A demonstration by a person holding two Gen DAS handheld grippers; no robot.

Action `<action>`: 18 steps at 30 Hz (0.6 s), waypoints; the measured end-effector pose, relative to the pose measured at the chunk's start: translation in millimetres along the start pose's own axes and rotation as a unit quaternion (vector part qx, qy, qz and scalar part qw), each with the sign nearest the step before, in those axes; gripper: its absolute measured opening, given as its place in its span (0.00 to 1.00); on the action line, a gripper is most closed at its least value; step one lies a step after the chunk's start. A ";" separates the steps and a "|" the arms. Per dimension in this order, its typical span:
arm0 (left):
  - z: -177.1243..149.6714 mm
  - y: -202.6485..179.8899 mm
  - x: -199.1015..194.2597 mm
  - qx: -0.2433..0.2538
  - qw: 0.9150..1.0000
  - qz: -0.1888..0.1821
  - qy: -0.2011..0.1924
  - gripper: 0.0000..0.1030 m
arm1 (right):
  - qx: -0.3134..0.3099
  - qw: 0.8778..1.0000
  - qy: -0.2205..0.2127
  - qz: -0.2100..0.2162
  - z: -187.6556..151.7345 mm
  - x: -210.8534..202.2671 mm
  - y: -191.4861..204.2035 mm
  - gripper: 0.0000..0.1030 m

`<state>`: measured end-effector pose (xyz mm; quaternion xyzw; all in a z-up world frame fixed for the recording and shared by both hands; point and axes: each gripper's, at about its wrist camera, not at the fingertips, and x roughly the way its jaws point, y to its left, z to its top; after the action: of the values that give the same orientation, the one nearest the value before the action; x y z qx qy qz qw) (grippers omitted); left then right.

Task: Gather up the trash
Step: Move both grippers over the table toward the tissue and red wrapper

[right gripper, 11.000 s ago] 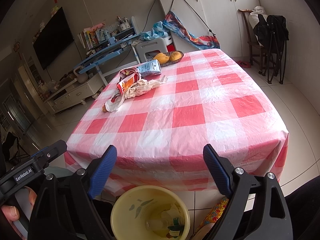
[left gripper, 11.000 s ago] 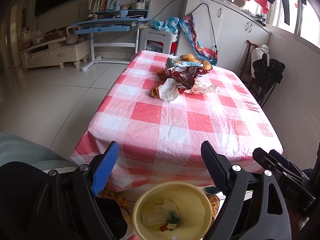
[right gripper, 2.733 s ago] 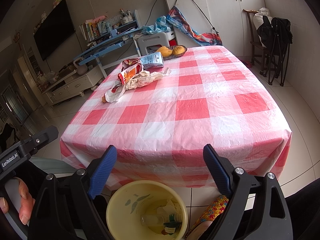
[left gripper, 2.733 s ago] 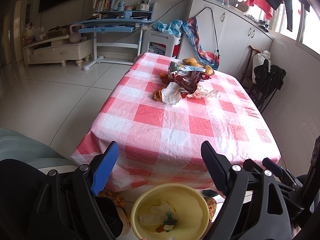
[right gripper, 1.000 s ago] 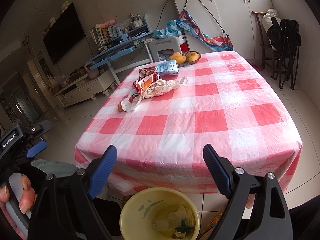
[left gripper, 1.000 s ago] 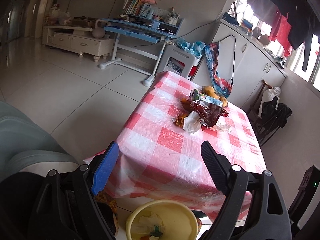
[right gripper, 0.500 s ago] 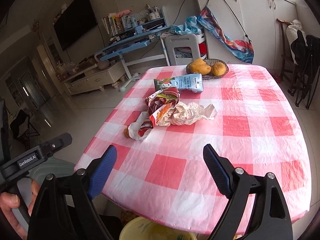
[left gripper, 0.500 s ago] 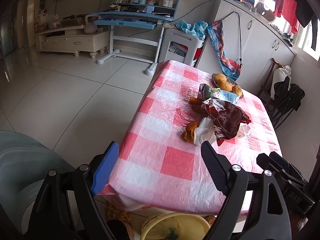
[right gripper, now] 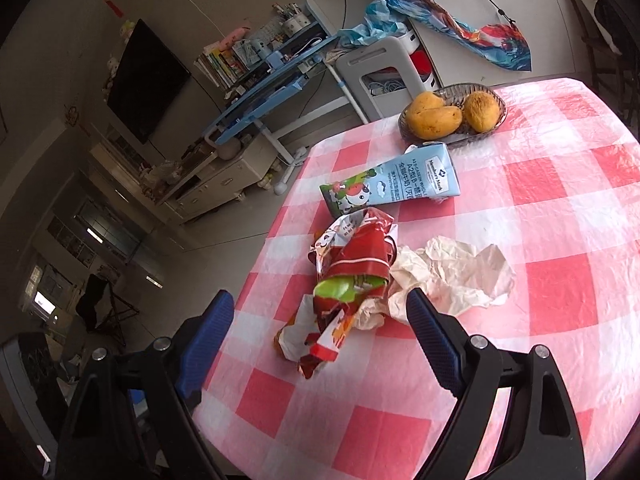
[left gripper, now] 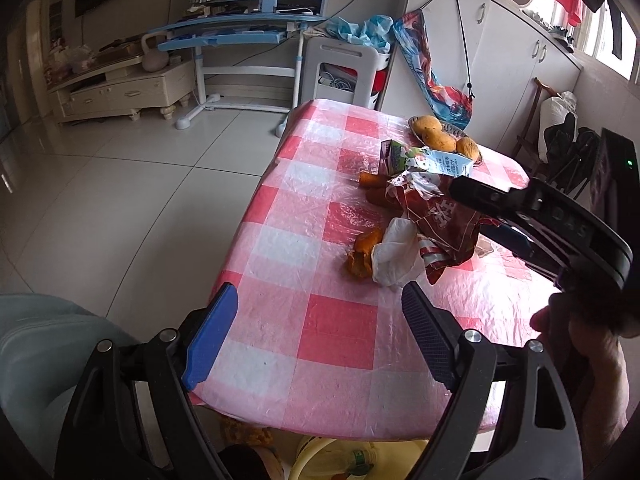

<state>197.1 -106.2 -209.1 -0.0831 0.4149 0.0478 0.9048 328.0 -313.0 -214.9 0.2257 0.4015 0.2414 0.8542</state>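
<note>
A heap of trash lies on the pink checked table (right gripper: 560,208): a red snack bag (right gripper: 356,264), crumpled white paper (right gripper: 452,276), a blue milk carton (right gripper: 396,188) and orange peel (left gripper: 362,256). My right gripper (right gripper: 320,336) hangs open just above the near end of the snack bag, with nothing pressed between its pads. In the left wrist view the same right gripper (left gripper: 484,216) shows from the side over the snack bag (left gripper: 444,224). My left gripper (left gripper: 320,332) is open and empty over the table's near corner. The yellow bin (left gripper: 352,460) peeks out below the table edge.
A woven basket of mangoes (right gripper: 452,116) stands behind the carton. Past the table are a white stool (left gripper: 344,68), a blue desk (left gripper: 240,32) and white cabinets (left gripper: 500,52). A grey seat (left gripper: 48,344) is at my lower left. A person's hand (left gripper: 580,344) holds the right gripper.
Both grippers have moved forward over the table. The right one has come close above the trash heap, and the bin has dropped out of its view. The left view has swung toward the table's left side.
</note>
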 end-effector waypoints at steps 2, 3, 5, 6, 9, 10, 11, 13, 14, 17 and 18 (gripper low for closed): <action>1.2 0.3 3.0 0.005 1.000 0.003 0.003 0.78 | 0.005 1.000 0.003 -0.008 3.7 8.7 -2.3 0.61; 2.4 1.0 4.9 0.005 1.000 0.003 0.005 0.78 | 0.007 1.000 0.008 -0.011 4.9 12.9 -3.6 0.46; 4.8 2.5 8.9 0.002 1.000 0.003 0.007 0.78 | 0.021 1.000 0.009 -0.008 6.4 12.4 -10.7 0.25; 6.1 2.6 11.3 0.003 1.000 0.003 0.009 0.78 | 0.026 1.000 0.005 -0.003 6.9 8.2 -13.3 0.21; 11.7 -3.4 19.6 0.019 1.000 0.005 0.011 0.78 | 0.027 0.999 -0.016 0.023 10.8 -15.0 -14.6 0.17; 14.0 -6.6 22.6 0.027 1.000 0.004 0.011 0.78 | 0.022 0.999 -0.026 0.032 12.5 -23.8 -13.5 0.17; 15.9 -10.7 25.8 0.036 0.999 0.002 0.012 0.78 | 0.016 0.999 -0.036 0.036 15.6 -31.8 -11.3 0.17; 19.5 -20.3 31.7 0.057 0.998 -0.008 0.012 0.78 | 0.007 0.997 -0.060 0.040 19.9 -51.2 -8.7 0.17; 21.5 -26.0 34.4 0.070 0.997 -0.014 0.010 0.78 | 0.008 0.996 -0.071 0.044 22.2 -61.0 -9.7 0.17; 28.5 -47.0 44.0 0.116 0.993 -0.029 -0.001 0.78 | 0.031 0.993 -0.098 0.057 27.6 -83.7 -21.1 0.17; 30.7 -54.3 47.1 0.133 0.991 -0.034 -0.006 0.78 | 0.041 0.992 -0.103 0.062 28.9 -89.7 -27.0 0.17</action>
<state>259.0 -152.8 -219.2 0.0239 0.4087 -0.0385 0.9115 306.8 -392.9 -162.1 0.3086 0.3059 0.2527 0.8645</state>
